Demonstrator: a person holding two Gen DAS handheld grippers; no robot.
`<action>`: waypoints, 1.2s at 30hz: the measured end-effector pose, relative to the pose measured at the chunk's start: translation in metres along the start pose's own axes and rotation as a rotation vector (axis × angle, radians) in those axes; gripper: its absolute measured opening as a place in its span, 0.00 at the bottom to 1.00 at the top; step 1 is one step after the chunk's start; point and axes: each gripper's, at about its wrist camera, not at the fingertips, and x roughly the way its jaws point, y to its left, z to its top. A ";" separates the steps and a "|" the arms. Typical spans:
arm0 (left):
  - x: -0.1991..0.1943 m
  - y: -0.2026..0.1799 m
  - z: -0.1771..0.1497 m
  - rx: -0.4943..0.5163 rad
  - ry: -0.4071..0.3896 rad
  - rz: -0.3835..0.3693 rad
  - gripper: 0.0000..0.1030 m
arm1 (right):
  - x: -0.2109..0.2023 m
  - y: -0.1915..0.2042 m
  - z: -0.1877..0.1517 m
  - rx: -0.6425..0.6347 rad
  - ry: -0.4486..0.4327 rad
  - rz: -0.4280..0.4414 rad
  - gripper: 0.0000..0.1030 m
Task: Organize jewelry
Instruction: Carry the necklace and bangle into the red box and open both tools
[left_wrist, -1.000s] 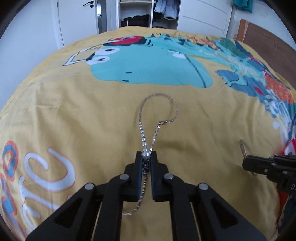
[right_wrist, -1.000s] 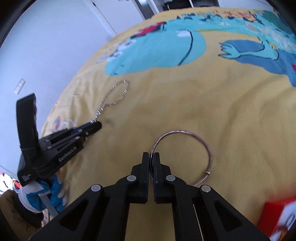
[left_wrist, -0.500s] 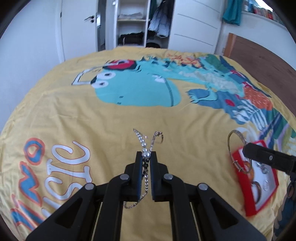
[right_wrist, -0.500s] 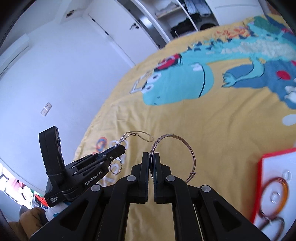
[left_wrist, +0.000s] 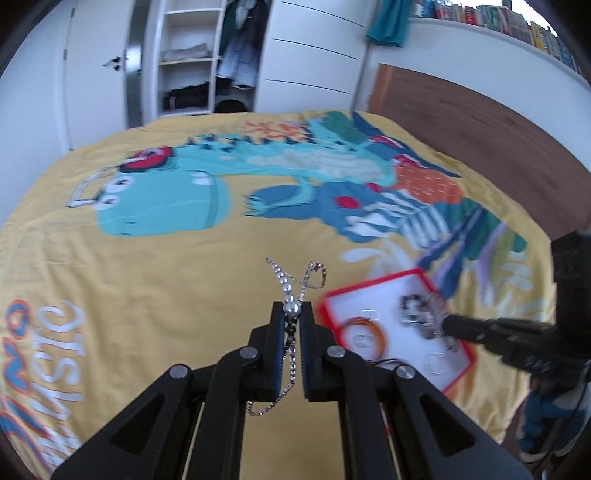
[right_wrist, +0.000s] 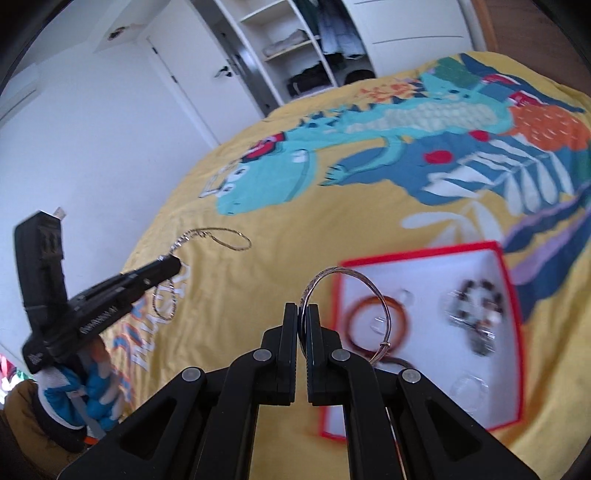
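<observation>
the left gripper (left_wrist: 293, 312) is clenched on a chain (left_wrist: 286, 288) with pearls — one pearl sits right between the tips, two short ends stick up and cross above them, and a thin tail hangs down behind the fingers. the chain is lifted off the bed (left_wrist: 166, 280), over the yellow cover with the dinosaur print. in the right wrist view the same chain (right_wrist: 218, 236) makes a loop in the air in front of the left gripper (right_wrist: 173, 264).

the right gripper (right_wrist: 303, 314) is clenched on a thin metal bangle (right_wrist: 354, 280), which stands up from the tips and curves to the right, above the near left part of a tray (right_wrist: 417, 253). the tray has a red rim and a white inside and lies on the bed, to the right of both grippers. inside it there is an orange ring (right_wrist: 402, 317) on the left and a beaded bracelet (right_wrist: 476, 295) on the right — both are blurred. in the left wrist view the tray (left_wrist: 369, 286) is just right of the left gripper, and the right gripper (left_wrist: 448, 325) reaches over it from the right.
</observation>
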 end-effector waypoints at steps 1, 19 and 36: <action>0.006 -0.009 -0.001 -0.001 0.006 -0.016 0.06 | -0.001 -0.009 -0.003 0.009 0.005 -0.013 0.04; 0.119 -0.106 -0.075 0.008 0.238 -0.057 0.06 | 0.029 -0.107 -0.055 0.039 0.146 -0.126 0.04; 0.126 -0.094 -0.096 -0.027 0.279 -0.044 0.11 | 0.036 -0.100 -0.074 0.005 0.190 -0.180 0.09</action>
